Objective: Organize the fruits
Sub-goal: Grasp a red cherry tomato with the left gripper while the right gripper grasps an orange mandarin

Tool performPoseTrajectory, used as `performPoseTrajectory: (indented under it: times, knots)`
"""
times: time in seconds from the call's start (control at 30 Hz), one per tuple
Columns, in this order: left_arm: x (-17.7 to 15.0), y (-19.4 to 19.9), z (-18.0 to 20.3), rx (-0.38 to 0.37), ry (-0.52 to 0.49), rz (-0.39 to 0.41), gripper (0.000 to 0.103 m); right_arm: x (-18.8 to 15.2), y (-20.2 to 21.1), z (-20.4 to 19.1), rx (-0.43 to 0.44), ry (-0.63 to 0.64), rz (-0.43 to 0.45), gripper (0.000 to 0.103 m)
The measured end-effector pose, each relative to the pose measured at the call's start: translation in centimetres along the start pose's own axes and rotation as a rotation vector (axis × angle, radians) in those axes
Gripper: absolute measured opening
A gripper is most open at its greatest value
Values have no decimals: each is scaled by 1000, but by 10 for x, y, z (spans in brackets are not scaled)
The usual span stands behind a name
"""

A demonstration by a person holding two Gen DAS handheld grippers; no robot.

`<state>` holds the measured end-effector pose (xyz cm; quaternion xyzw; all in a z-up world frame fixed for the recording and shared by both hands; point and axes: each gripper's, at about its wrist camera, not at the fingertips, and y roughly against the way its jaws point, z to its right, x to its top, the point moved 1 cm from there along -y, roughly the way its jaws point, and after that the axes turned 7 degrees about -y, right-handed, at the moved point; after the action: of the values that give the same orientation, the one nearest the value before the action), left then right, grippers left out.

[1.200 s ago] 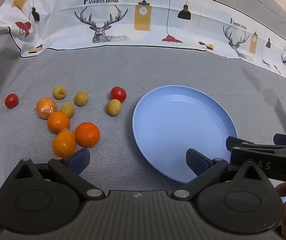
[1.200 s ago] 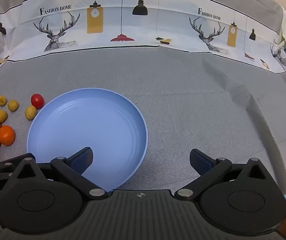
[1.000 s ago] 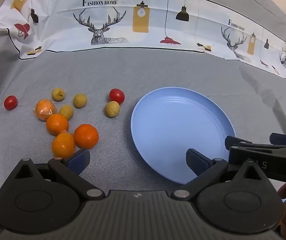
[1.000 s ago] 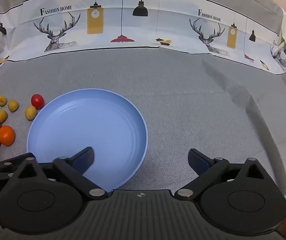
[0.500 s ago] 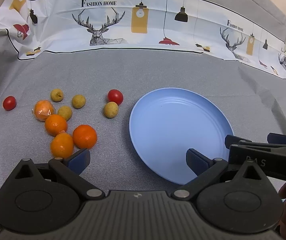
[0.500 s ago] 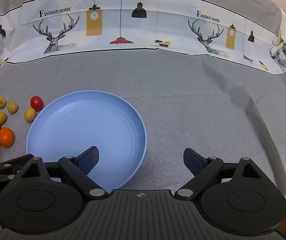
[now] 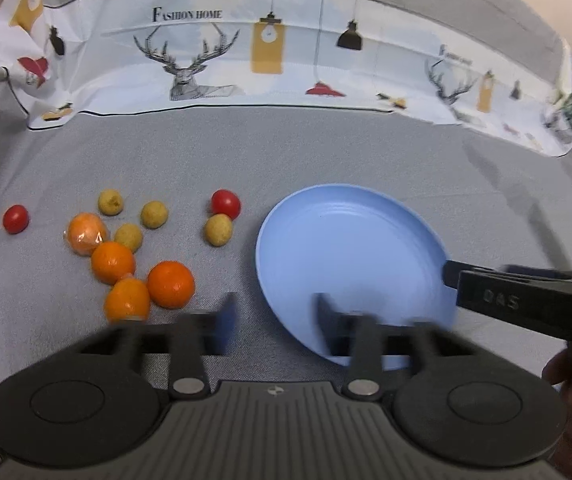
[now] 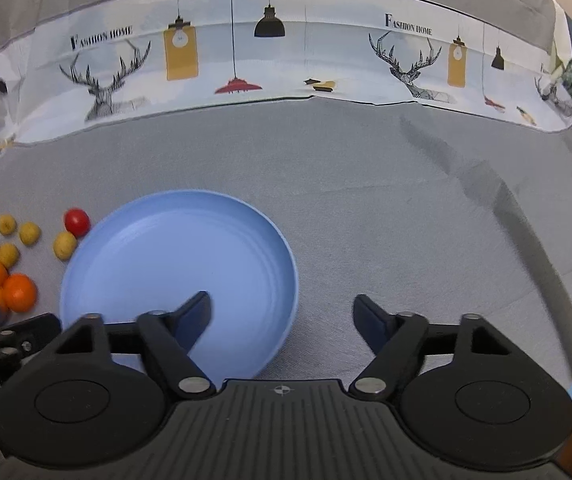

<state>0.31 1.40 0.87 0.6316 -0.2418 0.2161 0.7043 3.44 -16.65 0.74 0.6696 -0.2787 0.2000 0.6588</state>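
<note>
An empty blue plate (image 7: 349, 240) (image 8: 178, 248) lies on the grey cloth. Left of it lie several oranges, among them one nearest my left gripper (image 7: 170, 284) (image 8: 20, 292), several small yellow fruits (image 7: 218, 230) (image 8: 64, 245) and two red cherry tomatoes (image 7: 226, 204) (image 7: 15, 219) (image 8: 76, 220). My left gripper (image 7: 274, 320) is open and empty, its fingers blurred, between the oranges and the plate's near rim. My right gripper (image 8: 282, 316) is open and empty over the plate's near right edge. It also shows in the left wrist view (image 7: 497, 292).
A printed cloth with deer and lamps (image 7: 270, 60) (image 8: 286, 60) stands up along the back. Grey cloth (image 8: 405, 220) stretches to the right of the plate, with a dark fold (image 8: 525, 240).
Both grippers' jaws have narrowed, the left one much more and it is blurred by motion. The fruit and the plate have not moved on the cloth.
</note>
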Motion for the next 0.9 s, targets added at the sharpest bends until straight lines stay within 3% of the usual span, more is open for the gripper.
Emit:
performPoseTrajectory:
  times: [0.03, 0.07, 0.13, 0.23, 0.3, 0.4, 0.43, 0.47, 0.5, 0.67, 0.83, 0.9]
  knots:
    - [4, 4, -6, -15, 5, 4, 10, 1, 2, -2, 17, -12, 4, 45]
    - [10, 11, -17, -50, 23, 7, 9, 3, 4, -6, 48, -24, 12, 34]
    - [26, 27, -41, -60, 20, 60, 10, 5, 9, -15, 117, -42, 32, 29]
    - [50, 38, -82, -24, 13, 86, 10, 3, 19, -34, 213, -34, 77, 29]
    - [58, 39, -121, -5, 72, 100, 10, 3, 25, -48, 287, -27, 86, 29]
    - [42, 23, -165, 48, 171, 81, 10, 0, 26, -72, 349, 9, 80, 35]
    - [32, 13, -177, 52, 212, 30, 10, -1, 24, -82, 366, 26, 68, 40]
    - [24, 0, -190, 55, 287, -89, 10, -3, 20, -92, 374, 43, 51, 40]
    - [21, -3, -203, 43, 361, -116, 10, -5, 15, -103, 386, 62, 32, 40]
    - [27, 3, -218, 65, 417, -106, 10, -18, -7, -147, 452, 134, -23, 40]
    - [28, 11, -230, 149, 418, 16, 12, -29, -27, -170, 466, 136, -78, 46]
    - [31, 11, -236, 186, 421, 43, 12, -34, -38, -176, 428, 141, -113, 47]
